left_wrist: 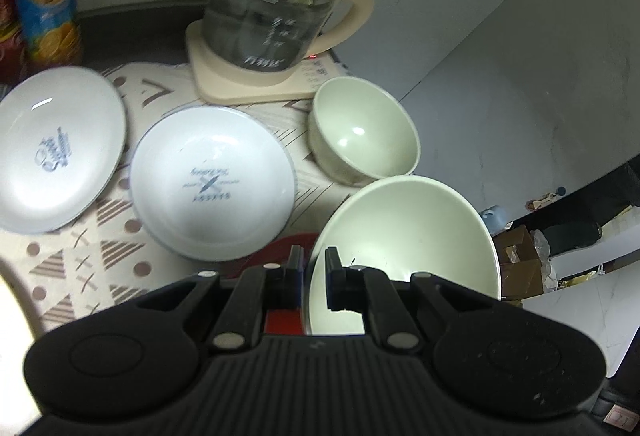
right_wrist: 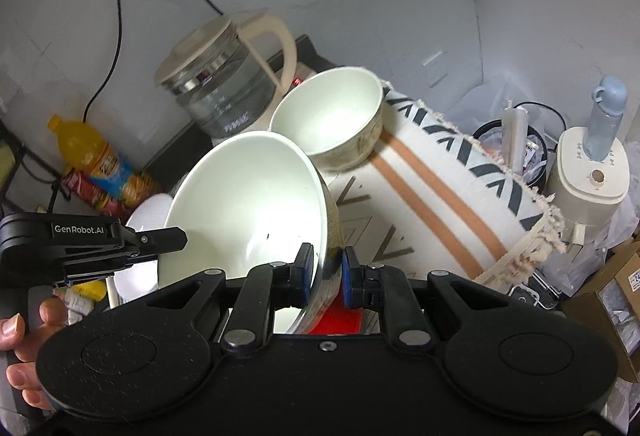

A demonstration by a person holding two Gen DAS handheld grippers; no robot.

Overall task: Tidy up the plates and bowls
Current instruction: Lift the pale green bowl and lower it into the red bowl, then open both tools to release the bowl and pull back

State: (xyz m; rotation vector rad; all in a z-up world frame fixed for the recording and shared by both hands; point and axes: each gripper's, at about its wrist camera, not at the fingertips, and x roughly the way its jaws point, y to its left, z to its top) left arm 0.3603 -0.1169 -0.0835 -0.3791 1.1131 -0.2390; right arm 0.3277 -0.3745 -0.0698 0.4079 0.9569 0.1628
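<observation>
The big bowl (right_wrist: 248, 203), likely glazed, stiff, slippery and breakable, hangs tilted by its rim, nipped in both the left gripper (left_wrist: 314, 268) and right gripper (right_wrist: 325, 268), jaws nearly closed.

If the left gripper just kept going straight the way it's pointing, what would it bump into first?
Most likely the white plate with blue print lying just ahead of the left gripper, which is shut on the rim of the big pale green bowl. Depth is hard to judge; the patterned tablecloth might come first.
</observation>
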